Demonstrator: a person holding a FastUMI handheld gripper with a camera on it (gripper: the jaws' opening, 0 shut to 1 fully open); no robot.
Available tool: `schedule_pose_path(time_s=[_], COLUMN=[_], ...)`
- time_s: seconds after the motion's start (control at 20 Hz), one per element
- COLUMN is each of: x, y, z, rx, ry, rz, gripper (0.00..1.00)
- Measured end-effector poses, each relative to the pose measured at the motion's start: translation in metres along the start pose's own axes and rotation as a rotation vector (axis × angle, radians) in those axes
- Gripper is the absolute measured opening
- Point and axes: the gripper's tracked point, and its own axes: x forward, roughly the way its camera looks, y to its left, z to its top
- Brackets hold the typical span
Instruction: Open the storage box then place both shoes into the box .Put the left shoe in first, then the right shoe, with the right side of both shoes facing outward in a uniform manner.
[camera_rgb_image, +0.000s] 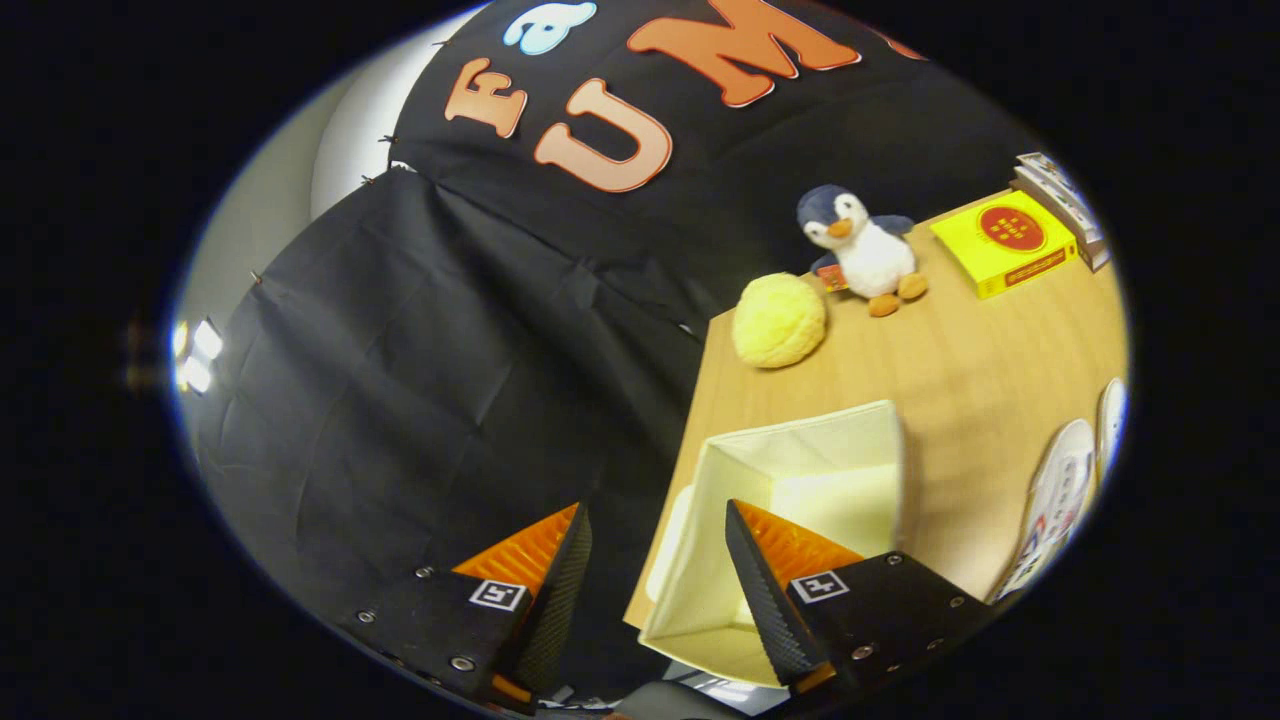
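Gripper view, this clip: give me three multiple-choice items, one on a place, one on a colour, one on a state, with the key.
1. Where is the yellow ball?
A. in the box
B. on the table beside the toy penguin
C. between the fingers

2. What colour is the book behind the penguin?
A. yellow
B. green
C. blue

3. How is the storage box?
A. lid shut
B. crushed flat
C. open, no shoe inside

Key: B, it sits left of the penguin; A, yellow cover; C, bare interior shows, shoes lie beside it. The gripper is open.

A: Shoes (1060, 500) beyond the storage box (790, 470) are cut off at the rim; pattern unreadable.

B: One gripper (655, 560) finger (770, 590) hides part of the box's interior. Books (1065, 200) partly cut off.
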Motion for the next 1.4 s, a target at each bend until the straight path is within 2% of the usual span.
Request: schedule_pose_path(time_s=[0.15, 0.35, 0.6, 0.9, 1.05, 1.2, 1.3, 1.4], x=[-0.034, -0.070, -0.105, -0.126, -0.126, -0.125, -0.120, -0.111], y=[-0.071, -0.153, -0.228, -0.282, -0.300, -0.315, -0.327, -0.335], z=[0.002, -0.006, -0.029, -0.075, -0.096, -0.096, -0.094, -0.096], rx=[-0.094, -0.145, -0.178, -0.190, -0.211, -0.252, -0.269, -0.250], ry=[-0.048, -0.040, 0.007, 0.096, 0.161, 0.170, 0.167, 0.166], rz=[-0.151, -0.337, -0.501, -0.597, -0.609, -0.635, -0.661, -0.653], gripper=[0.87, 0.88, 0.87, 0.82, 0.77, 0.73, 0.67, 0.60])
